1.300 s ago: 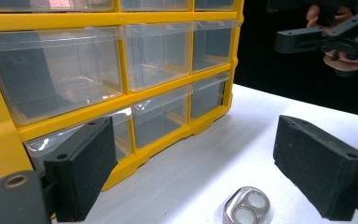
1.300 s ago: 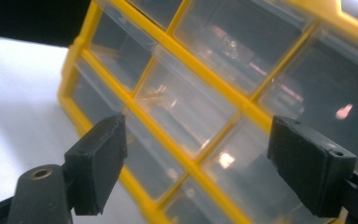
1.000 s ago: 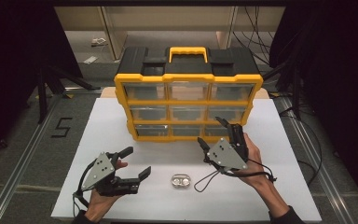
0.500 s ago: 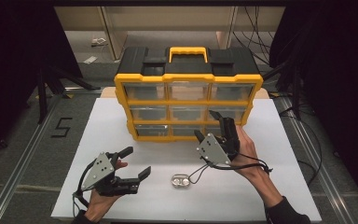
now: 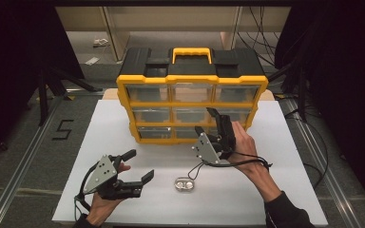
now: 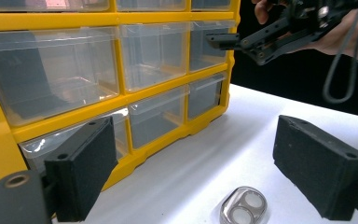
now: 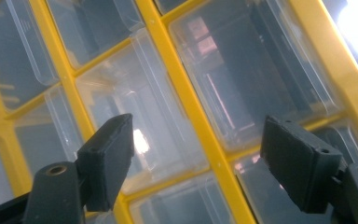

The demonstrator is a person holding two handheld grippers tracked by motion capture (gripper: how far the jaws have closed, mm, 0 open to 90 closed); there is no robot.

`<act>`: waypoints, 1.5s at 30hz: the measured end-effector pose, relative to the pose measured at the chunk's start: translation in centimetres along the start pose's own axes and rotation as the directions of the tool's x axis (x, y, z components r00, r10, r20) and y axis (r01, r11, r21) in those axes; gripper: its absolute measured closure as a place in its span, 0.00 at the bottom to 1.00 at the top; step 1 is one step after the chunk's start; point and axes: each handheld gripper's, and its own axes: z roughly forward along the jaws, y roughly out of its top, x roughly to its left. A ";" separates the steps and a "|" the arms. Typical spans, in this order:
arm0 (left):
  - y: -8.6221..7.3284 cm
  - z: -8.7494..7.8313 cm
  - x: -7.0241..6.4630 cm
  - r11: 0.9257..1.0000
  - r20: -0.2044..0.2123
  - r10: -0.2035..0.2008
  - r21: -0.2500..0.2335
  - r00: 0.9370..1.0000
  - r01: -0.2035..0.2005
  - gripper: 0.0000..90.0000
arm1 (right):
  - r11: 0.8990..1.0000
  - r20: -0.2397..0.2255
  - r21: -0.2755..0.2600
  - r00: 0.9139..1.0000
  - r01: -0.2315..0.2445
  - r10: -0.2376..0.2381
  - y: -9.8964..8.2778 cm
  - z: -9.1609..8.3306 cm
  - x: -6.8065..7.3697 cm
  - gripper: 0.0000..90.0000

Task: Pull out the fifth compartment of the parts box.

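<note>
White table (image 5: 123,118), right tool (image 5: 210,121) spread, closing, empty, at organizer drawers (image 5: 190,114).

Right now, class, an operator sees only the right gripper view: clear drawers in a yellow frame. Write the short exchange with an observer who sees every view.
Operator: Is anything lying on the table behind me?
Observer: Yes, a small metal piece with two round holes lies on the white table.
Operator: And where is the other gripper?
Observer: The left gripper is held to the left of that piece, its jaws open with nothing between them.
</note>
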 end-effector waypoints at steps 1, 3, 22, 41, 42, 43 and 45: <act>0.0 0.0 0.0 1.000 0.000 -0.001 0.001 1.000 0.001 0.14 | 1.000 0.004 0.005 1.000 0.015 -0.015 0.1 0.2 0.1 0.31; 0.0 0.0 0.0 1.000 0.000 -0.001 0.001 1.000 0.001 0.14 | 0.999 0.009 0.005 0.999 0.035 -0.035 0.1 0.5 0.3 0.32; 0.0 -0.1 0.0 1.000 0.003 -0.005 -0.005 1.000 0.005 0.15 | 0.981 0.037 0.027 0.980 0.192 -0.193 0.8 3.0 1.3 0.45; 0.0 -0.1 -0.1 1.000 0.015 -0.001 -0.007 1.000 0.001 0.16 | 0.947 0.079 0.070 0.945 0.313 -0.318 0.7 4.6 2.7 0.57; 0.0 -0.1 -0.1 1.000 0.020 -0.002 -0.010 1.000 0.002 0.16 | 0.945 0.080 0.071 0.943 0.318 -0.323 0.7 4.7 2.7 0.57; 0.1 -0.1 -0.1 1.000 0.025 -0.004 -0.016 1.000 0.005 0.16 | 0.945 0.079 0.069 0.942 0.321 -0.325 0.7 4.7 2.7 0.58; 0.1 -0.1 -0.1 1.000 0.028 -0.002 -0.018 1.000 0.002 0.16 | 0.945 0.086 0.068 0.942 0.320 -0.325 0.7 4.8 2.8 0.58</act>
